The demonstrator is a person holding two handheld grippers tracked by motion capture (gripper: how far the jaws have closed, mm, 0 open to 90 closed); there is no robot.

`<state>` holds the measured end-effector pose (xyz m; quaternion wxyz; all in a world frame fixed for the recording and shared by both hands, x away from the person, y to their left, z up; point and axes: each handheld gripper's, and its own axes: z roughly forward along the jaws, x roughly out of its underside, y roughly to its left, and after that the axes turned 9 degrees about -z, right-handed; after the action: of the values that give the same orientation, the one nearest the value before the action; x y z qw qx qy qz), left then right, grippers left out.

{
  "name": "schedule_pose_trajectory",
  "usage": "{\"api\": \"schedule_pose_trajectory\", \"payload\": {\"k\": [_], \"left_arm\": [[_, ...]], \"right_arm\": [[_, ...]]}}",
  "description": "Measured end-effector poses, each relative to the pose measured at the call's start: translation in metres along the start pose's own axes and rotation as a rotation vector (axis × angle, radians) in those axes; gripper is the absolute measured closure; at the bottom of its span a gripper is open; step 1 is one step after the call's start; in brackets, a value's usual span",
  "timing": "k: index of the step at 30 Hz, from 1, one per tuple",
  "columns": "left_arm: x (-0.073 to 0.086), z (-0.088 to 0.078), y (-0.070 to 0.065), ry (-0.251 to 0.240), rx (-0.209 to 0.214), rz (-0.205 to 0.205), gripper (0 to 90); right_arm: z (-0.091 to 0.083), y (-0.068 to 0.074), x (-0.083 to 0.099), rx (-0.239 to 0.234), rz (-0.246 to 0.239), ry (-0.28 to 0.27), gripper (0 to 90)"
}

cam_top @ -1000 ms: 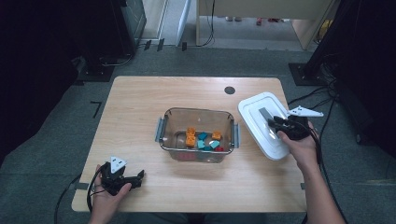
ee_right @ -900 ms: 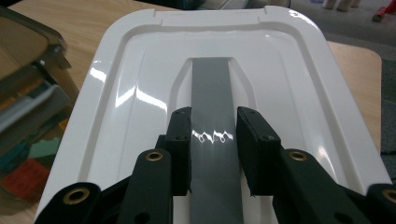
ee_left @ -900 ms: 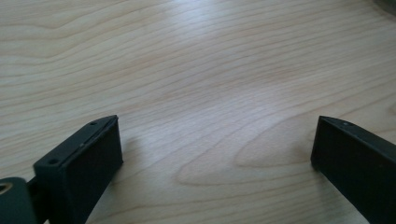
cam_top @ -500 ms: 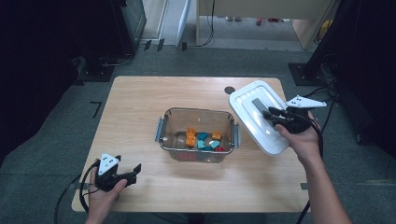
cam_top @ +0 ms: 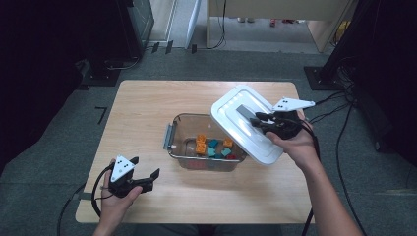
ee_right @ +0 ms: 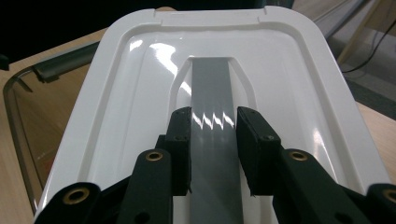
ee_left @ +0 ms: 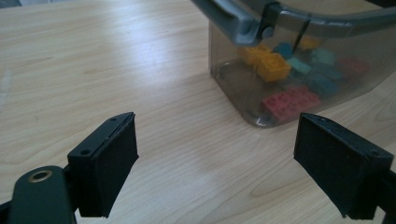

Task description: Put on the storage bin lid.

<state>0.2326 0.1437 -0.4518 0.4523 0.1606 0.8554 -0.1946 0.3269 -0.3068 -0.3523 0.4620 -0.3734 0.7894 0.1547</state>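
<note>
A clear plastic container (cam_top: 194,160) (ee_left: 261,100) sits mid-table with several orange, teal and red bricks (cam_top: 212,147) (ee_left: 289,100) inside. A white lid (cam_top: 236,123) (ee_right: 140,93) with a grey handle strip (ee_right: 212,88) is held tilted above the container's right half. My right gripper (cam_top: 256,121) (ee_right: 212,149) is shut on that grey handle. My left gripper (cam_top: 146,174) (ee_left: 215,163) stands open near the table's front left corner, low over the wood, with nothing between its fingers and the container's near corner ahead of it.
The wooden table (cam_top: 147,113) has a small dark hole at its back edge behind the lid. Cables (cam_top: 339,118) trail off the right side onto the grey carpet. Dark equipment stands at the back left, a wooden desk at the back.
My right gripper has lifted the white lid off the table at the right and carried it leftward over the container. The left gripper has shifted slightly and stays open.
</note>
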Motion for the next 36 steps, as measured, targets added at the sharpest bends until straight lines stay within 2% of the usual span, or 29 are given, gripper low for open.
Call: {"api": "schedule_pose_trajectory", "payload": {"k": [11, 19, 25, 30, 36], "left_arm": [[-0.010, 0.007, -0.013, -0.028, 0.046, 0.010, 13.7], [-0.018, 0.010, -0.021, -0.043, 0.084, 0.030, 13.7], [-0.024, 0.013, -0.025, -0.054, 0.128, 0.028, 14.2], [-0.032, 0.016, -0.028, -0.068, 0.147, 0.037, 14.2], [-0.037, 0.021, -0.032, -0.061, 0.161, 0.060, 14.2]], "right_arm": [[0.044, 0.032, -0.021, -0.115, -0.071, 0.022, 68.4], [0.072, 0.047, -0.025, -0.182, -0.110, 0.053, 68.4], [0.084, 0.053, -0.026, -0.225, -0.141, 0.069, 68.4], [0.090, 0.056, -0.026, -0.251, -0.159, 0.081, 68.4], [0.091, 0.058, -0.029, -0.275, -0.186, 0.088, 68.4]]}}
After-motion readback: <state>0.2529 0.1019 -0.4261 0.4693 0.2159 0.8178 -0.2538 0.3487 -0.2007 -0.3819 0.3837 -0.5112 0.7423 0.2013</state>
